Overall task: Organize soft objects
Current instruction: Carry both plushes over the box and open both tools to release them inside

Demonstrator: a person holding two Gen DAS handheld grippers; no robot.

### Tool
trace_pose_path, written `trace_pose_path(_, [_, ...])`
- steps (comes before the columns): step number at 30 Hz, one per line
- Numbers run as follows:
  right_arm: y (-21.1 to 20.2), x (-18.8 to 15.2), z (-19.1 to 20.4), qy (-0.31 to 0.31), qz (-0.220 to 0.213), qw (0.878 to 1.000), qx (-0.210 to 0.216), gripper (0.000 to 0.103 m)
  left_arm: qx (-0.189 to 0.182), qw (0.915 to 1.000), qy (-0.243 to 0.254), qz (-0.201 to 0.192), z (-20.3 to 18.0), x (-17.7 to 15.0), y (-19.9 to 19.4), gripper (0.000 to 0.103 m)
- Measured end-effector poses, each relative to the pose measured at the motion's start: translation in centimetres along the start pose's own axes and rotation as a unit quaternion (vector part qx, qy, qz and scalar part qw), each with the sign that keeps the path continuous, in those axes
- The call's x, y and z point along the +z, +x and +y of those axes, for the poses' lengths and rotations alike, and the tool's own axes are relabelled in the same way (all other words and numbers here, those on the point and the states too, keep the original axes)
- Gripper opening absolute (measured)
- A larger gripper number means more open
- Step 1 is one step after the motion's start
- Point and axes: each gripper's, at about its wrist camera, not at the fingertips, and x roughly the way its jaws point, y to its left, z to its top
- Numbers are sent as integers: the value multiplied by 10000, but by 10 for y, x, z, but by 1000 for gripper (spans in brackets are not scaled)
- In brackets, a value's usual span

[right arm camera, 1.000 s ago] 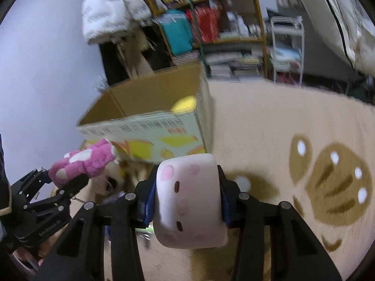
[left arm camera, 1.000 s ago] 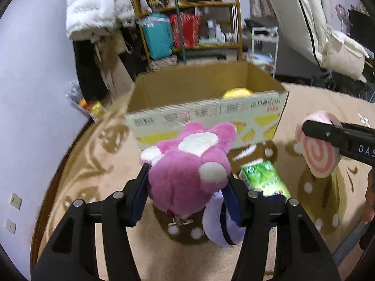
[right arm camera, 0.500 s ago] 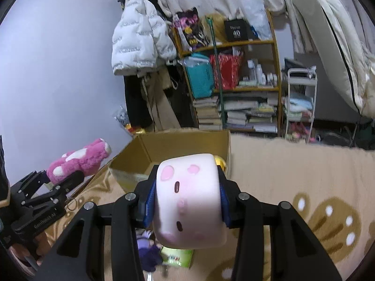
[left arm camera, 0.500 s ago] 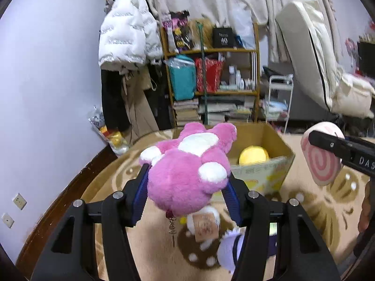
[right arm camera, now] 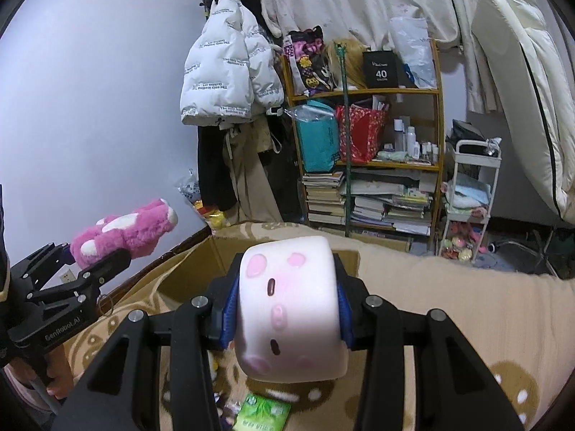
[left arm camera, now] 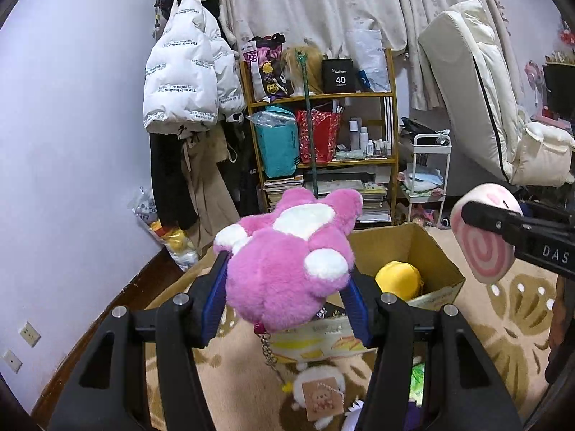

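Lifted both toys well up off the rug since half a second back, so now looking across the room at the bookshelf [left arm camera: 323, 136] instead of down at the floor. Left gripper [left arm camera: 287, 287] clamped tight on the pink plush [left arm camera: 287, 262], fingers [left arm camera: 214, 298] squeezing its fat body from both sides, ears pointing forward and up, keychain dangling underneath. Right gripper [right arm camera: 287, 309] closed on the white roll cushion [right arm camera: 291, 309], pressing its two flat ends, so long axis running straight across between the fingers, face side up. Cardboard box [left arm camera: 431, 262] open on the rug [left arm camera: 514, 309], sitting ahead of and below both toys, yellow plush [left arm camera: 397, 280] already inside. From the left camera, box just forward and a bit to the right of the pink plush; from the right camera, box opening straight ahead behind the cushion. Looks like the pink plush is slightly nearer the opening, hard to call though. Both held about level, tilted slightly down. Probably just needs a push forward over the rim and then letting go. Small tagged plush [left arm camera: 320, 391] and green packet [right arm camera: 262, 413] down on the rug.
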Motion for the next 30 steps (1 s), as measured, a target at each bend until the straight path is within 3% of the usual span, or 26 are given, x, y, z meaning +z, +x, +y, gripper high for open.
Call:
trace_pose_path(11, [36, -1, -3, -44, 24, 9999, 100, 48, 55, 9996, 257, 41, -17, -1, 41, 57])
trace_pose_path(30, [77, -17, -24, 173, 500, 9986, -11, 55, 49, 9969, 218, 759, -18, -30, 85, 60])
